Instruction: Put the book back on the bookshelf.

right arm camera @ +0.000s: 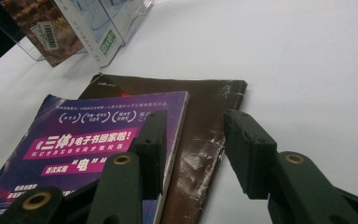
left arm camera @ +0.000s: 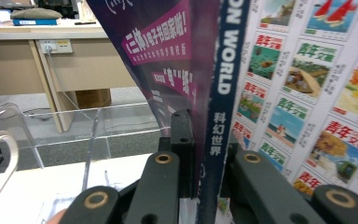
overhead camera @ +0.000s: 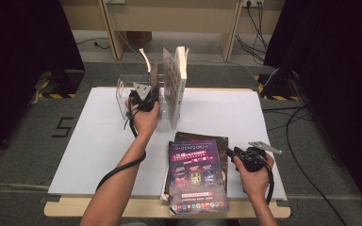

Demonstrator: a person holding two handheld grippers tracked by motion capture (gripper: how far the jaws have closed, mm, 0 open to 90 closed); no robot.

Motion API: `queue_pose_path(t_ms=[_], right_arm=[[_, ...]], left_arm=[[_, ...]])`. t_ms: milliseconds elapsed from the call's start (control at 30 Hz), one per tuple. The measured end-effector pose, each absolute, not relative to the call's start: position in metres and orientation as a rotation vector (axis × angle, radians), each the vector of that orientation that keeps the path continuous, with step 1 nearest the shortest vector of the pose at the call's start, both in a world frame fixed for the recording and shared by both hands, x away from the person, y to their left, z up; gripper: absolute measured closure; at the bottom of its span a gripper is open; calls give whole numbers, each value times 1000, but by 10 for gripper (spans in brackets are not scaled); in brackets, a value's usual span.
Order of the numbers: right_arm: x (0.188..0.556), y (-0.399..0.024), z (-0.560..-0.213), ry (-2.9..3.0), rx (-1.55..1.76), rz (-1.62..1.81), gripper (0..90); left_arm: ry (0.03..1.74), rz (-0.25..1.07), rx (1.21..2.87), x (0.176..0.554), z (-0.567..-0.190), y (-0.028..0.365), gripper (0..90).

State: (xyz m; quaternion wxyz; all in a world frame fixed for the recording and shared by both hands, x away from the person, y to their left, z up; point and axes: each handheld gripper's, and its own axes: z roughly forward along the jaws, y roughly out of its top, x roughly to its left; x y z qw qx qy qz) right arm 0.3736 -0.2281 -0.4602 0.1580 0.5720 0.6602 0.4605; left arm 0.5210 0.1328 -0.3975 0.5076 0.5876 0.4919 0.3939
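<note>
A thin purple magazine (overhead camera: 153,77) stands upright in a clear acrylic rack (overhead camera: 122,92) at the table's far side. My left gripper (overhead camera: 146,96) is shut on its lower spine. In the left gripper view the dark-blue spine (left arm camera: 223,93) runs up between the two jaws, and my left gripper (left arm camera: 209,135) pinches it. A white magazine (overhead camera: 174,84) with small cover pictures stands just right of it. My right gripper (overhead camera: 231,153) rests open at the right edge of a flat stack; in its own view my right gripper (right arm camera: 196,140) straddles the edge of the top purple magazine (right arm camera: 88,144).
The flat stack lies at the near middle: a purple magazine (overhead camera: 198,174) on a worn brown one (overhead camera: 202,137), overhanging the front edge. The white tabletop (overhead camera: 99,141) is bare on the left side. Dark curtains flank the table; cables lie on the floor at right.
</note>
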Motion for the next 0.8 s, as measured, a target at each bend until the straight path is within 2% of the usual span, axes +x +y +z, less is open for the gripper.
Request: queue_pose_path(t_ms=[500,800], right_arm=[[373,-228,-460,1888,1635,1315,591],[372,-227,-459,1891,1638,1318,589]], left_arm=[[1150,882,1471,503,-404,138,701],[1159,883,1478,501,-405,142,717]])
